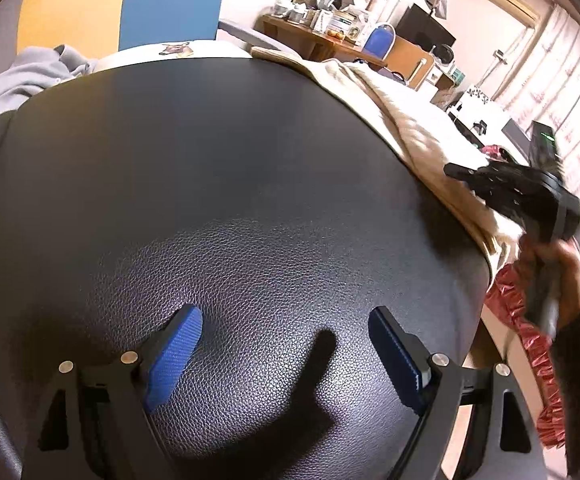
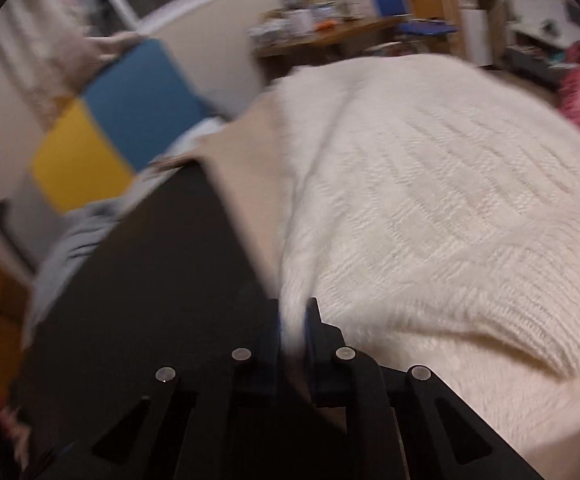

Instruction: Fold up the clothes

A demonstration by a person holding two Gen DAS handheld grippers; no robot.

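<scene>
Your left gripper (image 1: pixel 285 352) hangs over the bare black leather tabletop (image 1: pixel 209 160), its blue-padded jaws wide apart and holding nothing. Your right gripper (image 2: pixel 294 332) has its jaws pinched together on the edge of the cream knitted sweater (image 2: pixel 430 200), which lies spread over the tabletop's far right side, partly on a beige cloth (image 2: pixel 245 168). A grey garment (image 1: pixel 21 76) sits bunched at the tabletop's back left edge. The right wrist view is blurred.
</scene>
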